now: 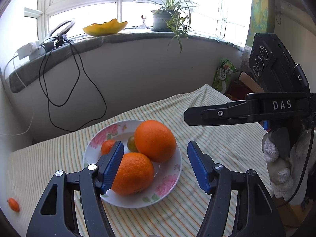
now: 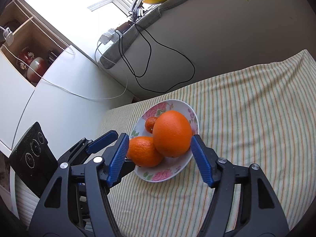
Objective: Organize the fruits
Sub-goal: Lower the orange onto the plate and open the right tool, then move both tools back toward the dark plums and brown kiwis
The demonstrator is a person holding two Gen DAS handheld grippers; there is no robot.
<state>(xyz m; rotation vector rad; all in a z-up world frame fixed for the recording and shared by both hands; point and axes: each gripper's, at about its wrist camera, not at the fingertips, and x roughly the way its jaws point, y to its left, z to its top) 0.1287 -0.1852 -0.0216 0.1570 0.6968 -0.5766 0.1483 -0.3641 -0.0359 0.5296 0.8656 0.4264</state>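
A white flowered plate (image 1: 169,179) (image 2: 177,169) sits on the striped cloth. It holds two big oranges (image 1: 156,140) (image 1: 134,173), a small mandarin (image 1: 107,146) and a small greenish fruit (image 1: 132,143). In the right wrist view the oranges (image 2: 171,134) (image 2: 144,152) and the mandarin (image 2: 151,124) show too. My left gripper (image 1: 156,165) is open and empty, just in front of the plate. My right gripper (image 2: 159,158) is open and empty, near the plate's front rim. A small orange fruit (image 1: 13,204) lies alone on the cloth at far left.
The striped cloth (image 1: 227,144) (image 2: 246,102) covers the table. Behind it is a wall with hanging cables (image 1: 79,79) and a windowsill with a yellow bowl (image 1: 105,27) and a potted plant (image 1: 169,17). A white cabinet (image 2: 49,98) stands left of the table.
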